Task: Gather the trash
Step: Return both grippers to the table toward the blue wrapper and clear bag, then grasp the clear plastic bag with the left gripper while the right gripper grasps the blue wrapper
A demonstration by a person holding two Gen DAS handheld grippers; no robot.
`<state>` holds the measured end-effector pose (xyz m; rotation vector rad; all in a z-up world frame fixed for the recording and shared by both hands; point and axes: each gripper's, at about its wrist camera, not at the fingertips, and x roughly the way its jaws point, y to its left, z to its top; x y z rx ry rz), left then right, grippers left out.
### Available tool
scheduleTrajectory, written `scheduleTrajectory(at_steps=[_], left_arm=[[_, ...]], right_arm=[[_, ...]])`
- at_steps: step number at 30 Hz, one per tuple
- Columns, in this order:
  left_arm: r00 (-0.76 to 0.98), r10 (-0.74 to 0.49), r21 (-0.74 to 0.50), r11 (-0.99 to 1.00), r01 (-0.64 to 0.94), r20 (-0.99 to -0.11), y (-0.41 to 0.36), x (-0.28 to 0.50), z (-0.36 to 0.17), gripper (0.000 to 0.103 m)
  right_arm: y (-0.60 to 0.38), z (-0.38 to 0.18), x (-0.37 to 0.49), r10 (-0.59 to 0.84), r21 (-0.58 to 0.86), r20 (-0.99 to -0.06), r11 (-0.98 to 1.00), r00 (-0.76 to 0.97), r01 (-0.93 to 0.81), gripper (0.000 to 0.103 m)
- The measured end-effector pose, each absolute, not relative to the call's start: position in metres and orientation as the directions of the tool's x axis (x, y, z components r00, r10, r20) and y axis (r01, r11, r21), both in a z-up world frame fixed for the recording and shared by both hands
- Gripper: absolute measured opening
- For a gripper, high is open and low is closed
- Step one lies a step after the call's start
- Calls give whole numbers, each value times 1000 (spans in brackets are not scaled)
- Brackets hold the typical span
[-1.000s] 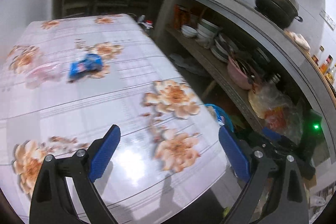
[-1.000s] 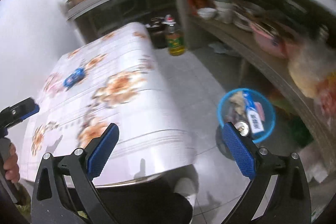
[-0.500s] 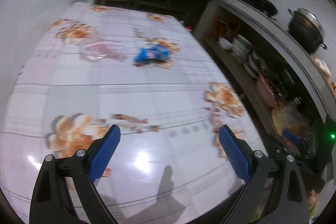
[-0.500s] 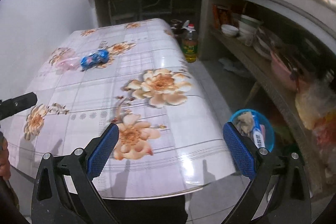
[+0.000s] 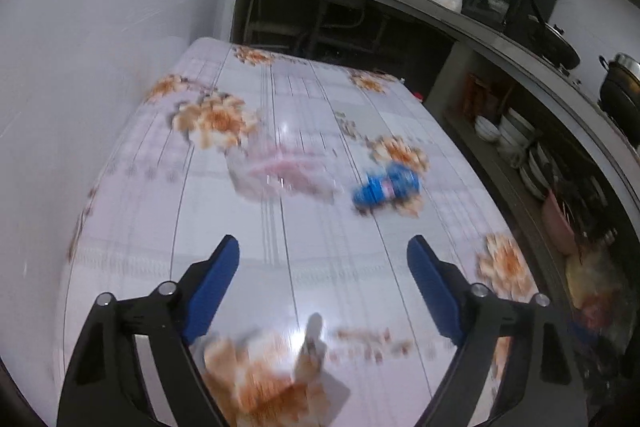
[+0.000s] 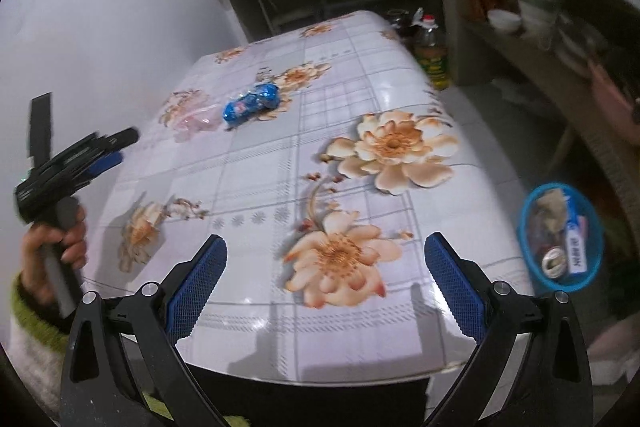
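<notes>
With my left hand-held gripper (image 5: pixel 323 269) closing on nothing, the limp pink bag (image 5: pixel 286 173) beside the blue wrapper (image 5: pixel 386 189) on the desk (image 6: pixel 360 75) may slip away; my right hand-held gripper (image 6: pixel 326 285) is open.

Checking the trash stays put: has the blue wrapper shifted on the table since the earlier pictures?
No. The blue wrapper lies against the same orange flower print, beside the pink bag; only the cameras moved.

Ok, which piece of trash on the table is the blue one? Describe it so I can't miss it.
On the floral tablecloth table, look toward the far half near the wall. The crumpled blue wrapper lies beside an orange flower print, next to a pale pink plastic bag; it alone is shiny, bright blue.
</notes>
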<state>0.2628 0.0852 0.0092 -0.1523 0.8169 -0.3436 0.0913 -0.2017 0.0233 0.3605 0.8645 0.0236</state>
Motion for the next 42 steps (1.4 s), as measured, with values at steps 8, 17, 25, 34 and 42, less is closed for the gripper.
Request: scheduleTrajectory(at_steps=[8,17,25,34,42], left_arm=[[655,-290,-216,957,194,-697,87,353,5,71],[540,-237,-182,971,155,-807,74,436,-44,51],[491,-191,-92,971,219,-850,53,423,-62,29],[490,-191,-56,959,277,-850,34,363,-61,20],[391,-355,-241,920,310,-849,33,271,-57,20]], right_arm=[[-208,21,161,357,492,-717,868,599,71,90],[-187,6,286,399,512,-756,855,519,89,74],[-161,-14,365,317,420,-819,899,478,123,57],[-133,-15,351,281,310,-854,951,438,-7,24],[-156,-19,266,277,303,-851,953,446,-13,22]])
